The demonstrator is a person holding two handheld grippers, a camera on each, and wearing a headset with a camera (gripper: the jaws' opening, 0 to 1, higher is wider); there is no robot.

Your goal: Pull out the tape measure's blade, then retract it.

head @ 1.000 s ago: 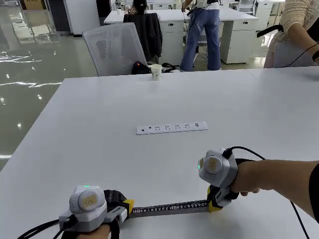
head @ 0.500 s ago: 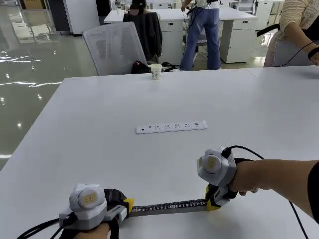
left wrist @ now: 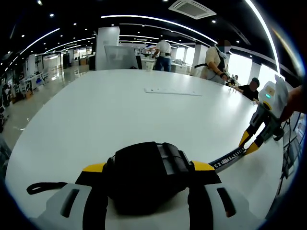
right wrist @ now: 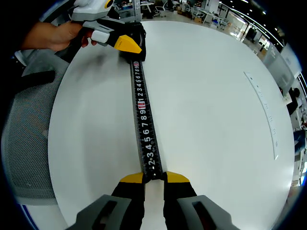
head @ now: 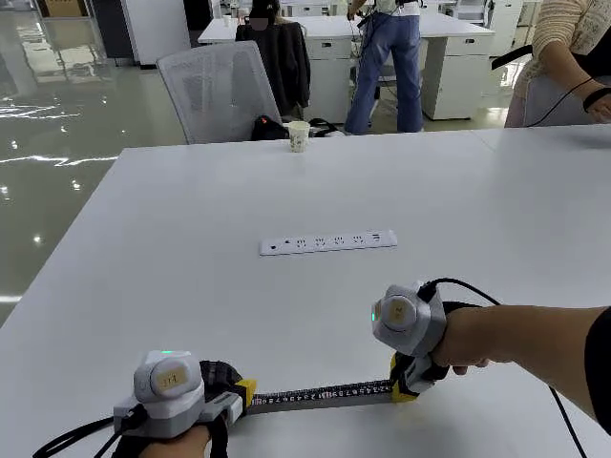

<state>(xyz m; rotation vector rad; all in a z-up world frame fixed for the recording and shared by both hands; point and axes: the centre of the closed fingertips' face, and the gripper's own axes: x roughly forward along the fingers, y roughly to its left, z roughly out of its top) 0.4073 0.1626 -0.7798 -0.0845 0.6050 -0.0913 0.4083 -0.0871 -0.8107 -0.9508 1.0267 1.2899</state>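
well, my left claw (left wrist: 148, 168) is closed around the black body of the tape measure (left wrist: 144, 184). it pins that body at the near left of the white surface (head: 286, 181), so there is an anchor while the blade (right wrist: 143, 115) is drawn out. my right claw (right wrist: 153, 178) is pinched on the blade's tip end, jaws almost together with just the thin strip between them, near and to the right of the tape measure. the blade lies flat on the surface between the two claws, numbers up and straight. holding it low and in line should stop it from twisting or buckling. i judge the pull-out well along, with retraction not yet done. the power strip (head: 327, 243) lies farther off, well apart from the work.
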